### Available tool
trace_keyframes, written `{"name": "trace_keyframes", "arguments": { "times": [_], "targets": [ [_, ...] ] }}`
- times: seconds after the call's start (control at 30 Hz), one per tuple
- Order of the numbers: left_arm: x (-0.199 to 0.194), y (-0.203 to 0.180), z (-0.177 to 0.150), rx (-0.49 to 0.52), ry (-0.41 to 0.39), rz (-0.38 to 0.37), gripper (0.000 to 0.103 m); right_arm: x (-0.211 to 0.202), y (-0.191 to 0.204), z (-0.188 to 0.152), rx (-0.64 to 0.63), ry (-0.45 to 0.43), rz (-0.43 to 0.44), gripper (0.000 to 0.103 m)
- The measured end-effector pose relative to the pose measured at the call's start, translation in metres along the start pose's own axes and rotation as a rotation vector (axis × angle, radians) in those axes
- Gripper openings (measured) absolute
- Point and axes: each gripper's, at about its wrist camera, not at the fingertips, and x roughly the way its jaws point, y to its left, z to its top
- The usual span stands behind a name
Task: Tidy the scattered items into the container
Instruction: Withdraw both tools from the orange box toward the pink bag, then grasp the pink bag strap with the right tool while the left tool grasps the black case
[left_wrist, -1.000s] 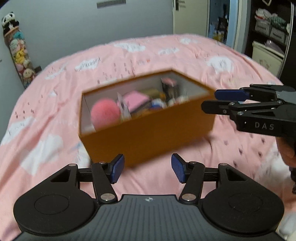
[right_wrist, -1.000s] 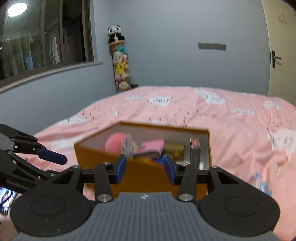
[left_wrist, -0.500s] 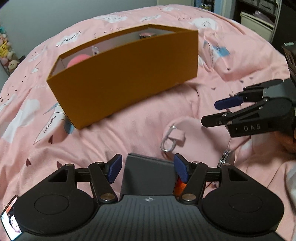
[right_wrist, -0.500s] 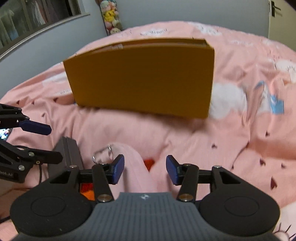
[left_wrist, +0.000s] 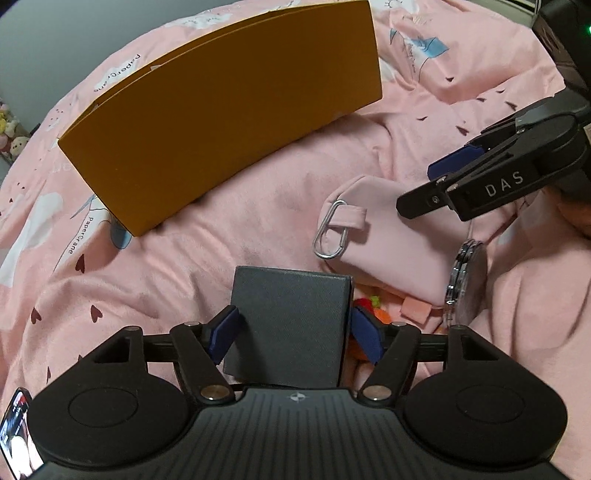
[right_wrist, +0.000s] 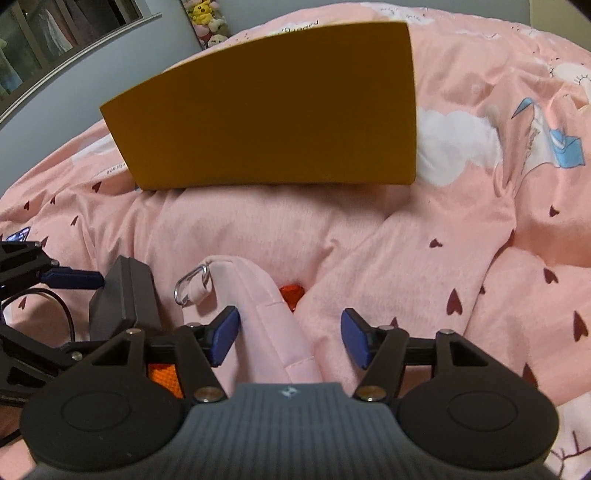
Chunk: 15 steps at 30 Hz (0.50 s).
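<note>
- The dark grey box (left_wrist: 291, 317), one of the scattered items, is seen in the lower middle of the left wrist frame, lying on the pink bed cover (left_wrist: 236, 236). It looks stiff and flat-sided, probably light; it is judged that a grip across its two long sides will hold well, but the smooth faces could slip.
- The pink pouch (left_wrist: 391, 240) is found to the right of the box in the same frame, with a metal clip (left_wrist: 330, 230) on its loop. It is soft and will fold under pressure, so it is better taken at its thick middle than by the loop.
- A round, shiny, disc-like thing (left_wrist: 463, 280) leans at the right edge of the pouch; what it is cannot be told.
- The orange container (left_wrist: 225, 122) stands in the upper part of the frame, well apart from these items; its inside is not visible.
- The left hand-held gripper (left_wrist: 291, 338) is wide, its jaws opening, with the box between them; the pads are just beside its sides, and no press is seen.
- The right hand-held gripper (right_wrist: 290, 338) is about half wide, its jaws also opening, with the pouch (right_wrist: 258, 317) between them; the left pad lies at the fabric, the right pad is apart from it.
</note>
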Motion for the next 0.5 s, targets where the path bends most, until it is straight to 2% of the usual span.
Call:
{"name": "trace_keyframes", "arguments": {
  "times": [0.17, 0.33, 0.4, 0.5],
  "targets": [
    [0.005, -0.002, 0.001, 0.004, -0.004, 0.019, 0.081, 0.011, 0.003, 0.001, -0.025, 0.038, 0.021, 0.068],
    [0.006, 0.001, 0.002, -0.024, -0.016, 0.012, 0.081, 0.026, 0.004, 0.003, -0.028, 0.081, 0.083, 0.068],
    [0.006, 0.004, 0.002, -0.044, -0.025, 0.000, 0.081, 0.028, 0.005, 0.003, -0.028, 0.090, 0.098, 0.062],
    [0.003, 0.008, 0.001, -0.068, -0.047, -0.024, 0.071, 0.023, 0.007, 0.002, -0.036, 0.076, 0.093, 0.051]
  ]
}}
